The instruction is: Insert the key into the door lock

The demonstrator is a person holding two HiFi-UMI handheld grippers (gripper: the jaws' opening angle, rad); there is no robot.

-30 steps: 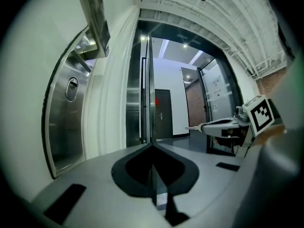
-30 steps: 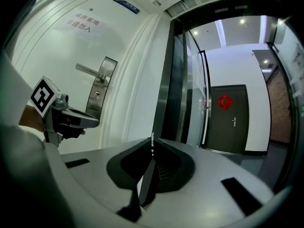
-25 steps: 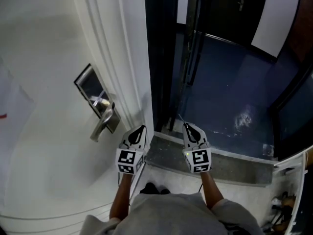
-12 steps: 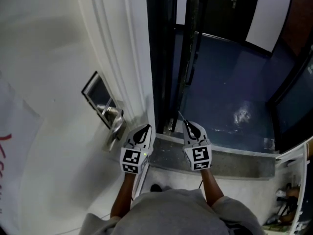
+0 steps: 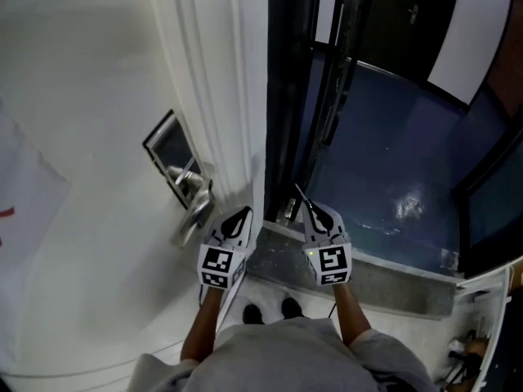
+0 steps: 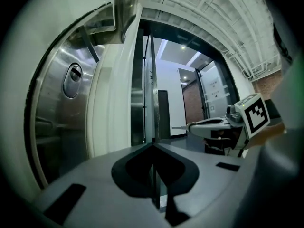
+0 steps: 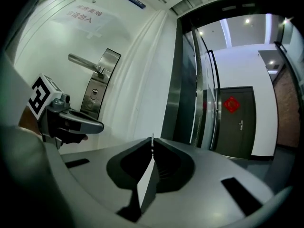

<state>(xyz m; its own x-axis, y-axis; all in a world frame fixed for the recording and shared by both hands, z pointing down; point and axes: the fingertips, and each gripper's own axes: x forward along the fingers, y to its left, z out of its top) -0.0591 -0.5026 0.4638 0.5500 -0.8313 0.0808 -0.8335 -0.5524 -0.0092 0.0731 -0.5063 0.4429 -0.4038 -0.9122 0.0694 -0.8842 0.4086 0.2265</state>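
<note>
The white door (image 5: 98,96) fills the left, with its steel lock plate (image 5: 170,158) and lever handle (image 5: 192,211). The keyhole (image 7: 94,94) sits below the lever on the plate and also shows close up as a keyhole (image 6: 74,73) in the left gripper view. My right gripper (image 5: 309,208) is shut on a thin key (image 5: 299,194) that pokes forward, to the right of the door's edge and apart from the lock. The key's blade (image 7: 151,144) stands edge-on between the jaws. My left gripper (image 5: 241,212) is shut on nothing, just below the handle.
A dark metal frame with a glass panel (image 5: 286,96) stands right of the door edge. Beyond lie a blue floor (image 5: 392,137) and a stone threshold (image 5: 376,268). My shoes (image 5: 270,310) are below. A paper notice (image 5: 24,178) hangs on the door. A far door (image 7: 235,120) closes the corridor.
My right gripper with the key has edged slightly up and toward the door edge. The left gripper has hardly moved. The head view has shifted a little.
</note>
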